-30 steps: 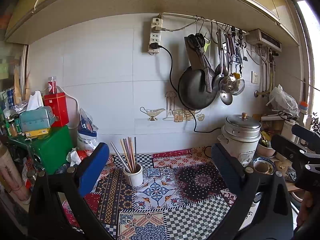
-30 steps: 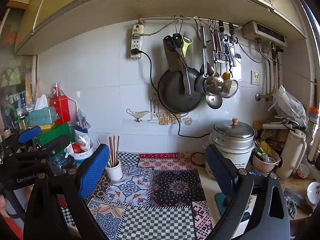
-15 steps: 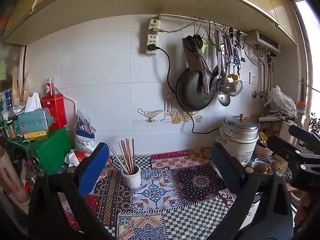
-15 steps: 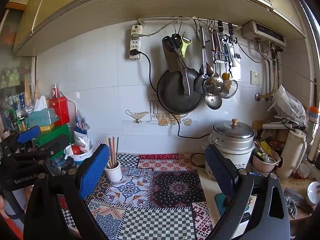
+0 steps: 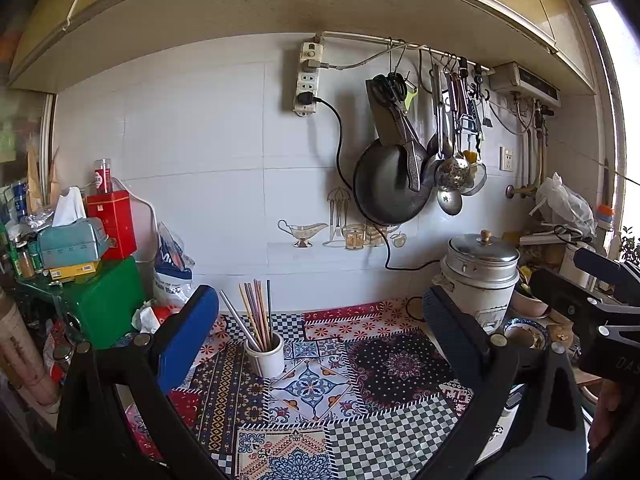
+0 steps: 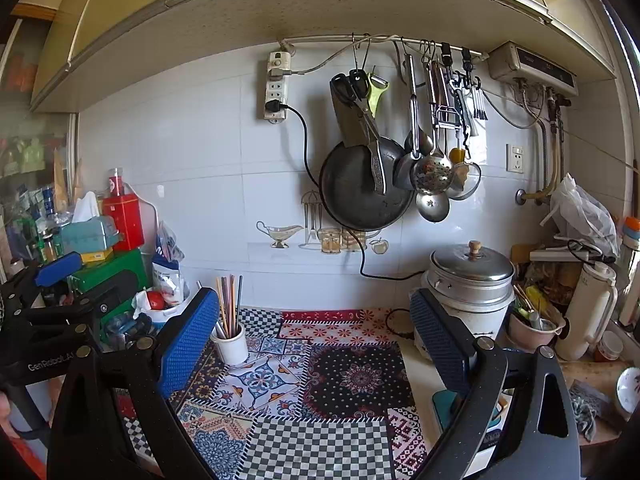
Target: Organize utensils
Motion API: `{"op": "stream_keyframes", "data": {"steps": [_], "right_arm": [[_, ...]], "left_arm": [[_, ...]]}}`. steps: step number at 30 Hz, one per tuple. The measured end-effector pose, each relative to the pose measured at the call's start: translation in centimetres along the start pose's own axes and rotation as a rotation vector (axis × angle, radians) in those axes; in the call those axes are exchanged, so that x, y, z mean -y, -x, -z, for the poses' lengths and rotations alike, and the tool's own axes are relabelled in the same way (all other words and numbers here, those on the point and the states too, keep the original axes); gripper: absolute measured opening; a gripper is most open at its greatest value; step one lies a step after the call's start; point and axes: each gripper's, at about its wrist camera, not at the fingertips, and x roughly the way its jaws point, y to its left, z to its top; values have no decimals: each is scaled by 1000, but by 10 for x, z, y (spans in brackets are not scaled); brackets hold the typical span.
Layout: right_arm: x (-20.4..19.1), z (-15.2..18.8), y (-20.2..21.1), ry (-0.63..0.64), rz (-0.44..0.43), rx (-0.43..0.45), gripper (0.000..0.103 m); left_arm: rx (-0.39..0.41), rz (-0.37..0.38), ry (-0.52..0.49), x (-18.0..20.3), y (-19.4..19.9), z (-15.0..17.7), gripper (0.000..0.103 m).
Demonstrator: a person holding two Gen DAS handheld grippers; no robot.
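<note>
A white cup [image 5: 266, 354] holding several chopsticks [image 5: 256, 312] stands on the patterned mat [image 5: 360, 380] near the wall; it also shows in the right wrist view [image 6: 231, 343]. Ladles, a skimmer [image 5: 452, 168] and a black pan [image 5: 390, 184] hang from a wall rail. My left gripper [image 5: 320, 336] is open and empty, held above the mat in front of the cup. My right gripper [image 6: 314, 332] is open and empty, to the cup's right. Each gripper shows at the edge of the other's view.
A metal pot [image 5: 480, 272] stands at the right of the mat. A green box [image 5: 108, 300], red tin [image 5: 114, 220] and tissue box [image 5: 72, 240] crowd the left. A thermos [image 6: 588, 316], a bowl and bags crowd the right counter.
Both views have shifted slightly; the scene sits a little further left and the cup a little nearer in the left wrist view. Both grippers stay open and empty.
</note>
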Motion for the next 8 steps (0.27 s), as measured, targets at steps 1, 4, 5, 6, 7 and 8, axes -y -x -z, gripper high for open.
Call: {"op": "stream_keyframes", "data": {"steps": [1,4,5,6,7,8], "right_arm": [[0,0,0,-1,-3,-1,95],[-2,-1,-2,-1,-10,-1,95],[-3,-1,-2,-1,-14,0,95],[-4,-1,-2,0,-18,0,95],[-4,-1,-3,1,-21,1,95],[-5,-1,-4,2,-24,1,95]], "left_arm": [[0,0,2,-1,0,0,102],[4,-9,10,-4,1,0,102],[4,-13,13,-4,1,0,102],[3,-16,15,-5,0,-1,102],[2,-21,16,-6,0,-1,102],[0,-24,16,-7,-1,-1,102]]}}
